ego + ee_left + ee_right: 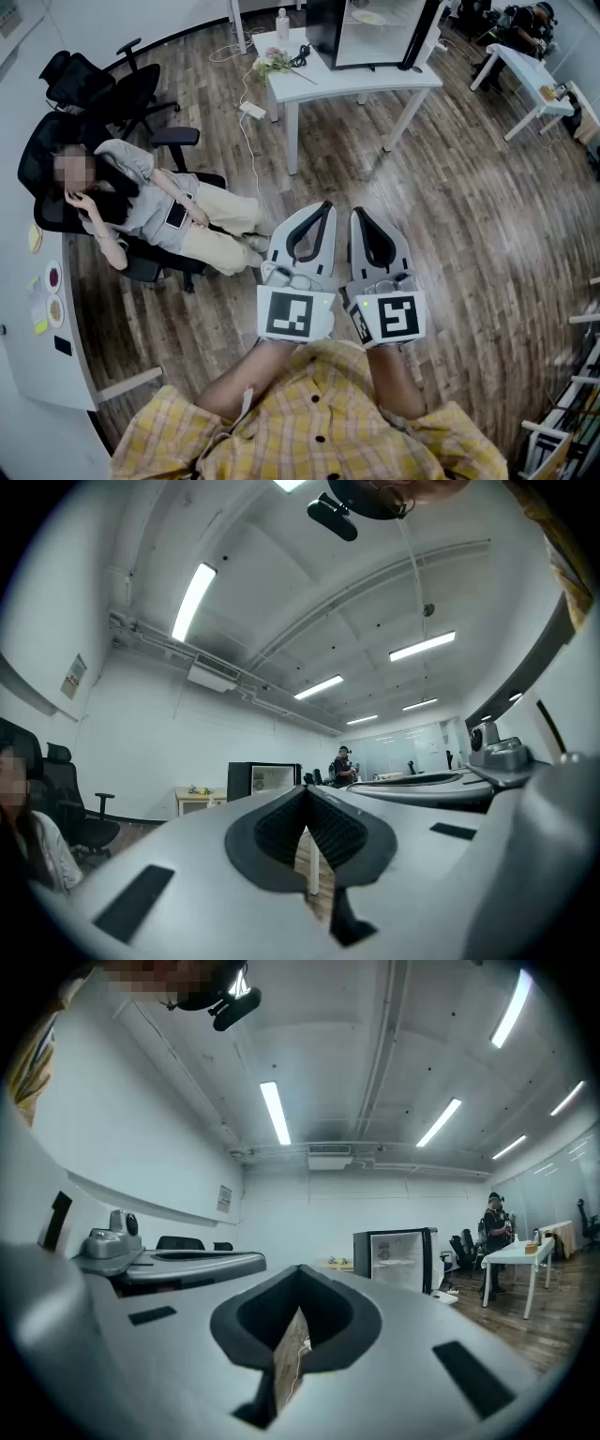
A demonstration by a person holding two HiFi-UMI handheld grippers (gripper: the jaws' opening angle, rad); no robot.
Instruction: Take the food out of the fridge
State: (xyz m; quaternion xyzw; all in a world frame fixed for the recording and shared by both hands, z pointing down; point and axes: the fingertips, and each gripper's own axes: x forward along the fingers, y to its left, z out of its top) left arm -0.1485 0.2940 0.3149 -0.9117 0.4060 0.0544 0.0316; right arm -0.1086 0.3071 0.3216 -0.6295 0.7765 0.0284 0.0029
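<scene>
A small black fridge [375, 33] stands on a white table [356, 82] at the far end of the room. Its door is open and its inside is pale, with something yellowish on a shelf [367, 17]. It also shows small in the left gripper view as the fridge [264, 780] and in the right gripper view as the fridge [398, 1258]. My left gripper [325, 205] and right gripper [357, 212] are held side by side close to my body, far short of the table. Both are shut with nothing in them, as seen at the left gripper [305, 790] and the right gripper [300, 1268].
A person sits in an office chair [141, 202] at the left. Flowers [272, 64] and a bottle [282, 23] lie on the table beside the fridge, and a power strip [253, 110] is on the wood floor. Another white table [530, 75] is at far right.
</scene>
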